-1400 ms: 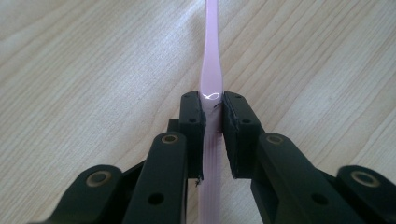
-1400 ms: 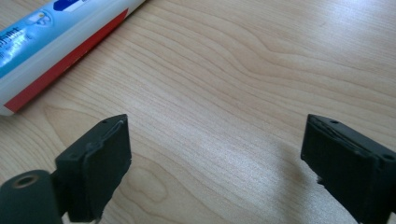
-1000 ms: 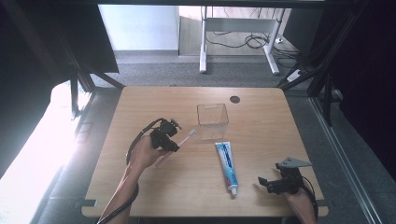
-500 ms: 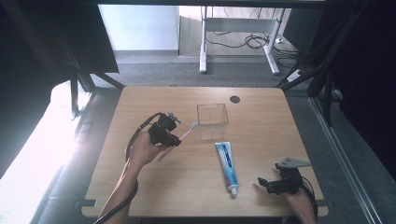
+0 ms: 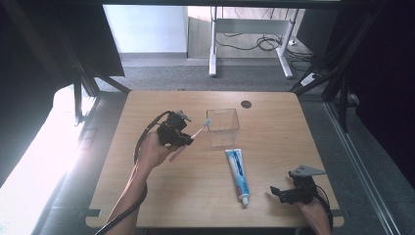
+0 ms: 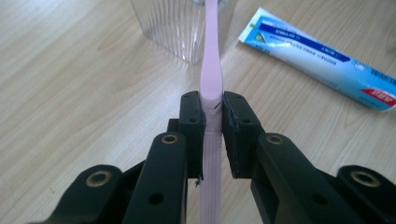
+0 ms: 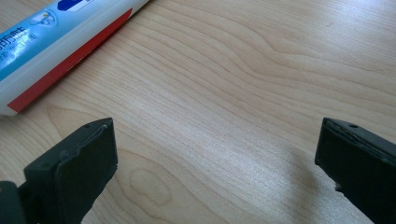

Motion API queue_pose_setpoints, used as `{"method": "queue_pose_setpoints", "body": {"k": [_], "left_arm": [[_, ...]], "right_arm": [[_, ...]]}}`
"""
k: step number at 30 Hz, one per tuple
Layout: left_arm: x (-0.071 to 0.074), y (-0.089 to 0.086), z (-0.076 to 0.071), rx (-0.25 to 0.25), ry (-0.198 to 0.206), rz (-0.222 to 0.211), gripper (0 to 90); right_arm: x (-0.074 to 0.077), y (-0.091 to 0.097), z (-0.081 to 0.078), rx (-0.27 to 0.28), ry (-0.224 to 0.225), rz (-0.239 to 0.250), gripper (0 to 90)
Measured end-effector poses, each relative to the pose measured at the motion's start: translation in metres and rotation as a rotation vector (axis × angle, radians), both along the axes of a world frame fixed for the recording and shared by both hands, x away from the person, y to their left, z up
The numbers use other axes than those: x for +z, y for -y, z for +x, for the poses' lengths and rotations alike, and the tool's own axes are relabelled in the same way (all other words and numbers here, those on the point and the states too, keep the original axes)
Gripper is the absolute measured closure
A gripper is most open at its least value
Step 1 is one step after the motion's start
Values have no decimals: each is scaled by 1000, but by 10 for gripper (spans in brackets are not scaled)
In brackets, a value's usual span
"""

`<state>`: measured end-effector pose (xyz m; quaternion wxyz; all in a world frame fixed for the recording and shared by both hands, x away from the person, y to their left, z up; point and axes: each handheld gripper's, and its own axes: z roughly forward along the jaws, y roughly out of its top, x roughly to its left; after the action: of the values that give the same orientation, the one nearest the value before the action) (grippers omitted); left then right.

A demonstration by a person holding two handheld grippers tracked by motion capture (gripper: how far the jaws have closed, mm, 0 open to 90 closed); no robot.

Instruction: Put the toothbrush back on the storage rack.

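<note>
From the high view, the wooden table [image 5: 195,196] carries one clear plastic box [image 5: 223,126], one toothpaste tube [image 5: 238,175] and one pink toothbrush [image 5: 191,138], with two grippers at work over it. The left gripper [image 5: 182,139] is clamped on the toothbrush, which slants up off the table with its head at the near left rim of the box. The right gripper [image 5: 278,192] rests near the table's front right corner, just right of the tube's cap end, its jaws spread with nothing in them. The tube is white and blue and lies lengthways below the box; its print is too small to read here. In the left gripper view, the two black jaws pinch the toothbrush [image 6: 211,93] by its flat, pale pink handle, which runs straight up to the ribbed, see-through box [image 6: 177,28]; the brush head is cut off at the top edge. The toothpaste tube [image 6: 322,58] lies to the right, with white lettering on a blue band that cannot be made out. In the right gripper view, the right gripper [image 7: 215,154] stands wide apart above bare wood, and the toothpaste tube [image 7: 56,42] crosses the top left corner, blue and white with a red stripe and a few unreadable characters.
</note>
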<state>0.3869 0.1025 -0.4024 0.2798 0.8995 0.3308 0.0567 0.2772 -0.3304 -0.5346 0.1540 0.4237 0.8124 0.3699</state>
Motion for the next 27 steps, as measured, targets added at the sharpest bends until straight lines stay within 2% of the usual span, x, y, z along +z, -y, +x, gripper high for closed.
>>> {"method": "queue_pose_setpoints", "body": {"k": [2, 10, 13, 15, 27], "left_arm": [[3, 2, 2, -1, 16, 0, 789], [7, 6, 7, 3, 33, -19, 789], [11, 9, 11, 3, 42, -44, 789], [12, 10, 12, 2, 45, -45, 789], [23, 26, 22, -4, 80, -70, 789]], "right_arm": [[0, 0, 0, 2, 1, -1, 0], [0, 0, 0, 2, 2, -1, 0], [0, 0, 0, 3, 2, -3, 0], [0, 0, 0, 3, 4, -2, 0], [1, 0, 0, 4, 7, 0, 0]]}}
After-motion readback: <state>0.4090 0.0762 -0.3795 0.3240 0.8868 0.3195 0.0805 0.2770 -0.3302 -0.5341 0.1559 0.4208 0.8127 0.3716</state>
